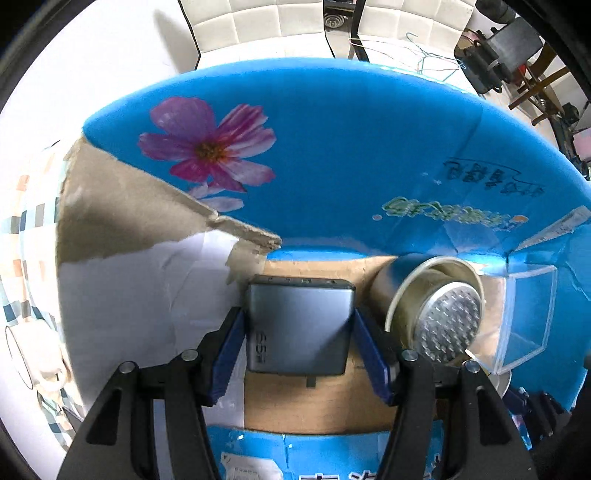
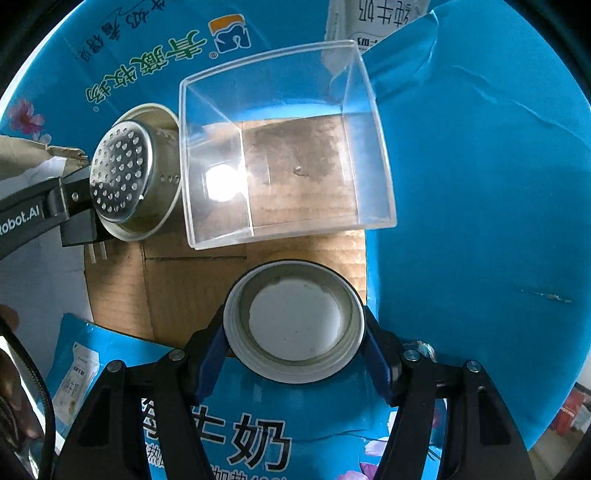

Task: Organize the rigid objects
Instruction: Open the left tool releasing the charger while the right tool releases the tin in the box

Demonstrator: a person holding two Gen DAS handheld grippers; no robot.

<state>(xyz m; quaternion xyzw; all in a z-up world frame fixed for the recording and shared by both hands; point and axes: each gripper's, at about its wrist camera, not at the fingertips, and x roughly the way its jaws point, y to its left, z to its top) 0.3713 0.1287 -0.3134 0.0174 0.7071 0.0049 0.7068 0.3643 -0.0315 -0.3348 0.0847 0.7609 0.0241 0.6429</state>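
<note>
My left gripper [image 1: 298,313] points down into a blue printed cardboard box [image 1: 351,147]. Its blue pads sit against both sides of a grey power adapter [image 1: 299,332], whose prongs show at the lower end. In the right wrist view the same adapter [image 2: 79,230] shows under a left finger [image 2: 55,201] at the far left. My right gripper [image 2: 293,326] is shut on a round white lid [image 2: 295,317], hollow side up, above the box's brown floor [image 2: 177,288]. A perforated metal strainer cup [image 2: 122,173] lies on its side beside a clear plastic square tub [image 2: 288,147].
The strainer cup [image 1: 436,314] and clear tub [image 1: 528,321] fill the box's right part, close to my left gripper. A torn cardboard flap [image 1: 129,206] hangs in at the left. Outside the box are a white mug [image 1: 37,354] and white padded chairs [image 1: 258,22].
</note>
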